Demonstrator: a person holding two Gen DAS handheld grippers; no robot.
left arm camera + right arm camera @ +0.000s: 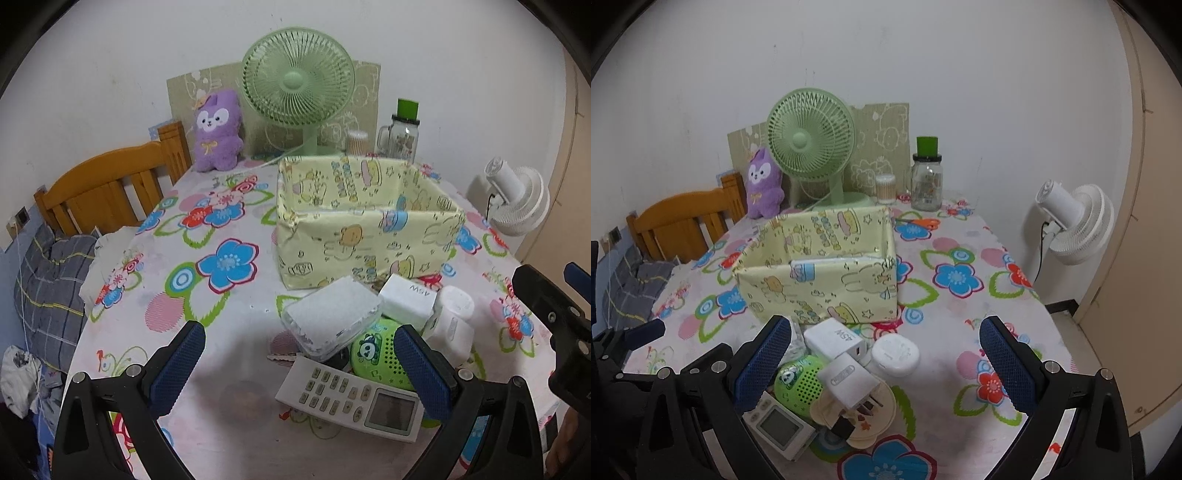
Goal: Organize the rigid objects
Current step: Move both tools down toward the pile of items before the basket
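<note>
2 open tongs [299,363] [888,363] over clutter [846,373]

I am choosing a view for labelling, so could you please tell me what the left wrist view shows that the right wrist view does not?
Only the left wrist view shows the remote's keypad and the clear lidded box. Only the right wrist view shows the round white case clearly and the plug's prongs. Both show the yellow fabric bin, green speaker, white charger and green fan.
</note>
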